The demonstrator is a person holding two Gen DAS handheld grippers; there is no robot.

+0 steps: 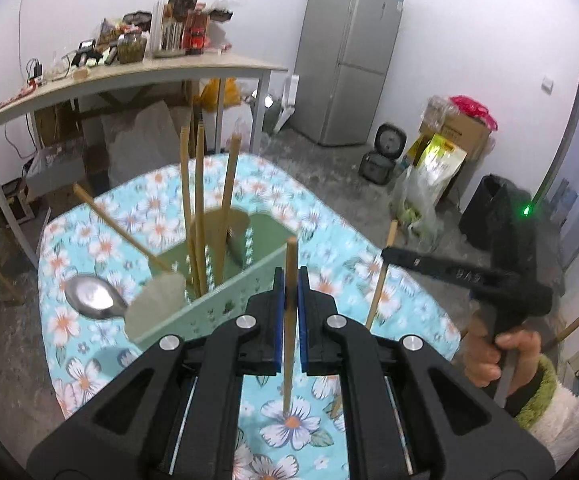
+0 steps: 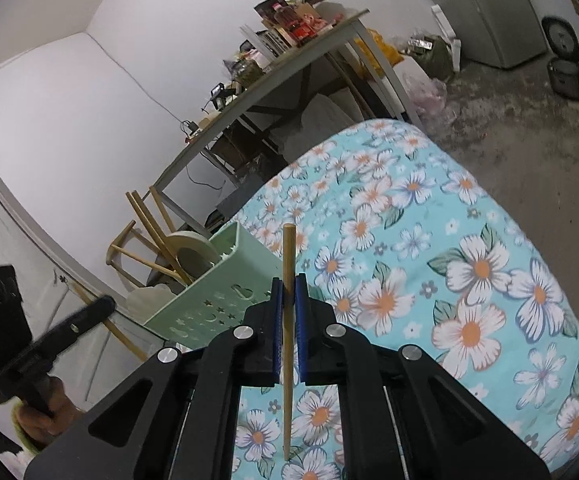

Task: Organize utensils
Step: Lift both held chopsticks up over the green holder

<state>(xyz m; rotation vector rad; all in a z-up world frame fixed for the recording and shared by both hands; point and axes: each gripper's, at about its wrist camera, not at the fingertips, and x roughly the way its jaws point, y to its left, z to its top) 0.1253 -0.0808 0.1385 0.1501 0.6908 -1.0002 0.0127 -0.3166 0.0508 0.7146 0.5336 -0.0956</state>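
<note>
Above the floral tablecloth (image 2: 469,248), both my grippers are carrying one wooden chopstick each. Left gripper (image 1: 291,280) is pinched tight on its chopstick (image 1: 289,332), which stands near upright between the blue pads, the lower end hanging clear over the cloth. Right gripper (image 2: 288,288) has the same pinch on the second chopstick (image 2: 287,340), also roughly upright, tip clear of the cloth.

Handling: thin, stiff, light sticks with a smooth finish, so I expect them to pivot or slide in the pads if bumped. Both are gripped somewhat above mid-length; that looks fine for a vertical drop.

Target, I assume, is the green utensil holder (image 1: 217,300), just ahead of the left gripper. It already holds several chopsticks (image 1: 199,216) leaning at angles. A metal spoon (image 1: 93,296) lies on the cloth beside it.

Pose: both grippers pitch down-forward. From the left camera, the right hand (image 1: 497,356) wraps its handle, off to the right.
</note>
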